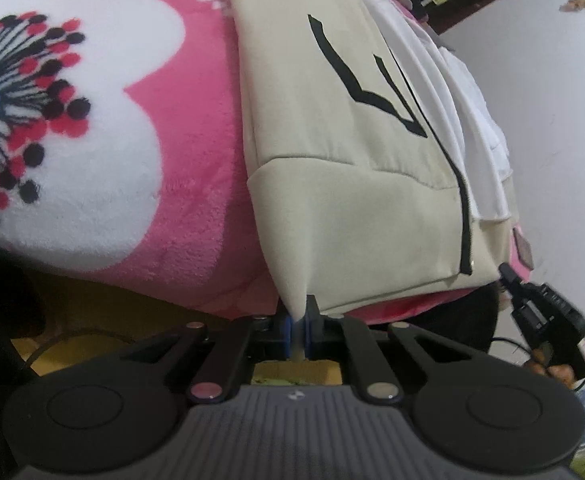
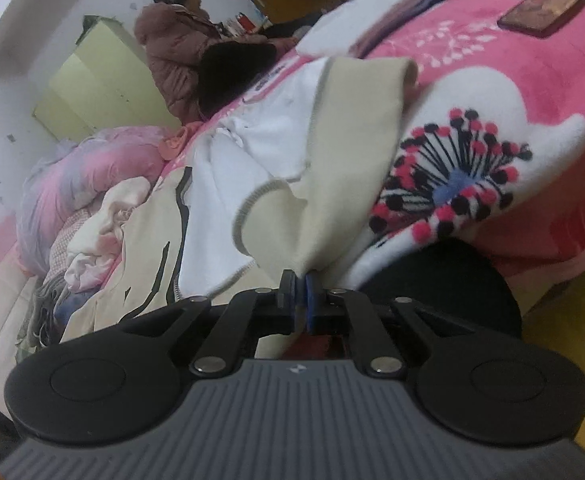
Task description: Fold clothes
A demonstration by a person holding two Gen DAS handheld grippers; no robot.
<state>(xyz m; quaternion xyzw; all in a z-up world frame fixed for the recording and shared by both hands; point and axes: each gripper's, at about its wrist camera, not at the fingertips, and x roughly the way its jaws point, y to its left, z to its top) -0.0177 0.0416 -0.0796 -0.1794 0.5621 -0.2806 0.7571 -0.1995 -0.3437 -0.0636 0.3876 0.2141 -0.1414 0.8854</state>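
The far end of the cream hoodie (image 1: 332,152) runs off the top of the left wrist view, and its white lining (image 2: 228,168) hides much of its shape. It lies on the pink flowered blanket (image 1: 180,152) — black zip and markings showing. The left gripper (image 1: 301,316) is clamped on its near hem corner; the right gripper (image 2: 300,284) pinches another cream edge.

Bare blanket (image 1: 196,184) left of jacket (image 1: 332,160) lies open.

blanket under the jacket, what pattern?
Pink fleece blanket with big white flowers, red-and-black dotted stamens around a blue centre. Clearest in the left wrist view.
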